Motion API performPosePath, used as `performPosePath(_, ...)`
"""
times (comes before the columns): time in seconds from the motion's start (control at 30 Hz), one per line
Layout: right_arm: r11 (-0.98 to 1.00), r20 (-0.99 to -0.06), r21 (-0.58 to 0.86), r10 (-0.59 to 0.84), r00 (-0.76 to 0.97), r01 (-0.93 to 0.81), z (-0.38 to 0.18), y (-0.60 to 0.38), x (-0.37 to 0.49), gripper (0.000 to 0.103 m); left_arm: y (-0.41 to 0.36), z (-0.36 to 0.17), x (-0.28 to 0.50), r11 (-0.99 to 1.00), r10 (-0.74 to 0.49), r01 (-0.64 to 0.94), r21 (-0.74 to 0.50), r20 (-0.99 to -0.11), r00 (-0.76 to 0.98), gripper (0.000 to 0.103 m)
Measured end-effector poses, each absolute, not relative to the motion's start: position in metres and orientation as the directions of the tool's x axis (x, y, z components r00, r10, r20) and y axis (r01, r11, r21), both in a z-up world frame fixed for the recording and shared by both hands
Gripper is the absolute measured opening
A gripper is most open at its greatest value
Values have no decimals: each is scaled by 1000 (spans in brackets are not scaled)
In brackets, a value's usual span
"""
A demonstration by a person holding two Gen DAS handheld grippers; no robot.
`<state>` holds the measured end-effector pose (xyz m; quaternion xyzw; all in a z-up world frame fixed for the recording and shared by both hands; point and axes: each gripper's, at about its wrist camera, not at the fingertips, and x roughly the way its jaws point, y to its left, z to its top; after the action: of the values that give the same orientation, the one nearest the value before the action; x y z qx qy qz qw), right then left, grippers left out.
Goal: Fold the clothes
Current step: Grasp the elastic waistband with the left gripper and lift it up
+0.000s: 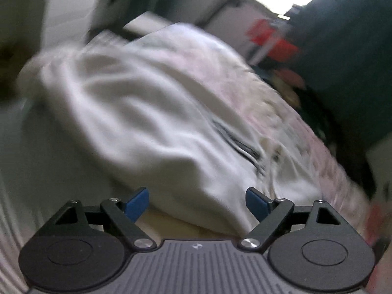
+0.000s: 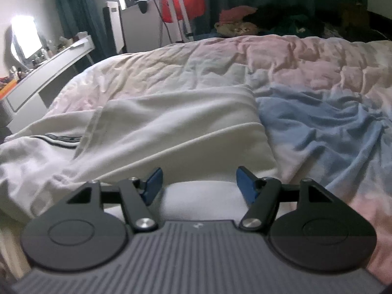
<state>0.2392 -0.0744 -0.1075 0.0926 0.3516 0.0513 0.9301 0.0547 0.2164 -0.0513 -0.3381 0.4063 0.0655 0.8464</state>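
Observation:
A white garment with a dark zip (image 1: 137, 122) lies rumpled on the bed; the left wrist view is blurred. My left gripper (image 1: 197, 203) is open and empty, just above the garment's near edge. In the right wrist view the same white garment (image 2: 171, 127) lies partly folded, with its dark-trimmed band (image 2: 58, 138) at the left. My right gripper (image 2: 198, 185) is open and empty, its blue pads either side of a fold of the garment's near edge.
The bed has a pink and blue quilt (image 2: 318, 112). A heap of clothes (image 2: 245, 22) lies at the far side. A white desk (image 2: 49, 73) with small items stands to the left, with a red item on a stand (image 2: 183, 2) behind the bed.

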Motion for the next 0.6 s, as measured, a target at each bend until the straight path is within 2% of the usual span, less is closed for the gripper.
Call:
performPosePath(0.1, 971, -632, 234, 186, 752, -44, -99, -74, 234, 67, 252, -77, 64, 615, -259, -472, -632, -727, 636, 87)
performPosePath(0.17, 970, -619, 239, 194, 761, -53, -93, -72, 228, 67, 267, -91, 69, 554, -257, -522, -648, -730, 633, 87)
performPosePath(0.3, 967, -590, 244, 207, 781, -72, -80, -71, 213, 67, 293, -110, 71, 453, -195, -610, -650, -740, 643, 84)
performPosePath(0.33, 966, -587, 245, 212, 781, -78, -78, -70, 212, 72, 299, -111, 69, 433, -189, -610, -663, -729, 658, 84)
performPosePath(0.37, 966, -584, 245, 216, 782, -84, -76, -70, 210, 82, 304, -112, 67, 413, -183, -609, -677, -717, 672, 84)
performPosePath(0.4, 966, -581, 244, 218, 784, -88, -75, -68, 210, 84, 309, -114, 65, 393, -177, -608, -690, -705, 686, 84)
performPosePath(0.6, 964, -612, 255, 219, 760, -73, -85, -62, 221, 84, 322, -107, 63, 394, -54, -618, -680, -689, 723, 82)
